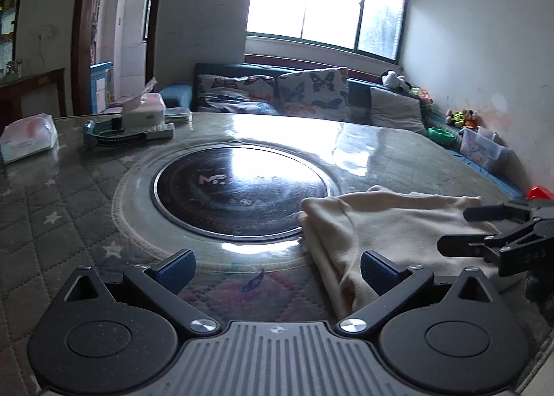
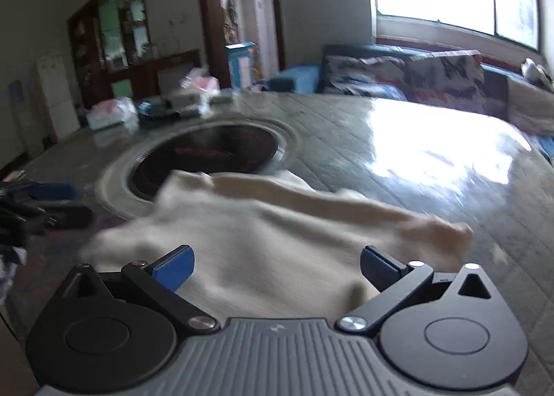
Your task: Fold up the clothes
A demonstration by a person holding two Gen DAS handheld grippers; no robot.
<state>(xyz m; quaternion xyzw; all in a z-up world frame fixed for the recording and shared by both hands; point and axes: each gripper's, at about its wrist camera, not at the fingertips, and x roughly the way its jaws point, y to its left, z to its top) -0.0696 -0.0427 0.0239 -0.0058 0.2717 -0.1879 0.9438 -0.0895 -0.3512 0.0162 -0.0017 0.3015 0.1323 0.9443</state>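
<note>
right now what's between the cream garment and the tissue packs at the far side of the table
The dark round cooktop set in the table lies between the cream garment and the tissue packs, clearest in the left wrist view.

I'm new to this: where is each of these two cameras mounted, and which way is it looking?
Left wrist view: sits on the left tool, looking forward over the table toward the sofa; its open fingers show, and the right tool at the edge.
Right wrist view: sits on the right tool, open above the cream cloth.
Both share the cloth, the round black plate and the window.
</note>
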